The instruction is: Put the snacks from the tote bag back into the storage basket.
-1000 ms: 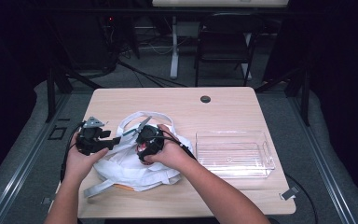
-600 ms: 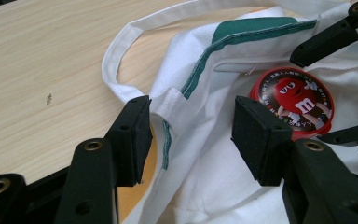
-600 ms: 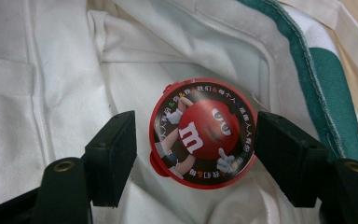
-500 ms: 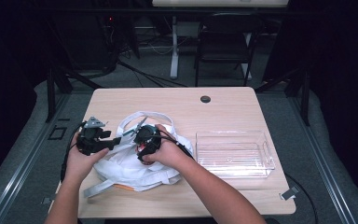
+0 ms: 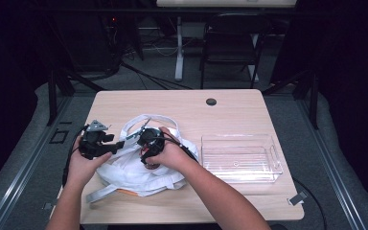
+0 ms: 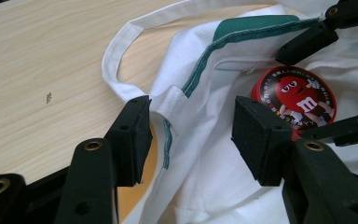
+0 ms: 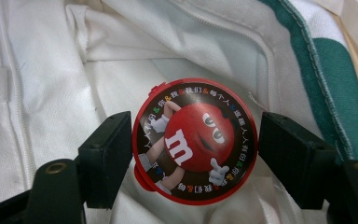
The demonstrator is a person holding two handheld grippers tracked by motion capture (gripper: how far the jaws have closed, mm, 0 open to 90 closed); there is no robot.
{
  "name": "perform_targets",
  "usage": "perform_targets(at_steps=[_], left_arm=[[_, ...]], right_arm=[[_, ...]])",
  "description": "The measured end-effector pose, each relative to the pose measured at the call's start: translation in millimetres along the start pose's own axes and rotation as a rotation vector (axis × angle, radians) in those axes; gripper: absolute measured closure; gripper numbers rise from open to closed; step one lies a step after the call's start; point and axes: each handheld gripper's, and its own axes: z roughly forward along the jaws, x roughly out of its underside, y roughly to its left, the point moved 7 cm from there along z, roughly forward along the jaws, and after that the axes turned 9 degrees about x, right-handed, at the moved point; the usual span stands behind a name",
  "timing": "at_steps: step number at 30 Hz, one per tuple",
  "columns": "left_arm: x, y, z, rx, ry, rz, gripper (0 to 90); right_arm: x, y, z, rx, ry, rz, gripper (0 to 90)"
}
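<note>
While poised astride the white tote bag's (image 5: 134,172) green-trimmed rim with jaws apart and gripping nothing, guards its mouth with the left tool (image 6: 196,135) at the surface's (image 5: 239,110) near left, leaving the red candy tin (image 7: 195,140) lying inside between the right tool's (image 7: 200,158) wide jaws, just opened off it.

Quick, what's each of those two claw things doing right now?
Left gripper: open, jaws either side of the white bag's edge, not pinching it.
Right gripper: open; jaws have just been opening, red candy tin between them.
</note>
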Motion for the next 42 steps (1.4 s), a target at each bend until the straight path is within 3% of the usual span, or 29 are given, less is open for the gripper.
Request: perform_targets(at_steps=[23,42], left_arm=[[0.8,1.5,0.0,-0.001,0.002,-0.002,47.3],[1.0,2.4,0.7,-0.005,-0.008,0.0,47.3]], right_arm=[[5.4,2.8,18.4,-0.013,0.076,-0.006,24.4],[6.9,4.1,23.1,-0.01,0.092,-0.023,24.2]])
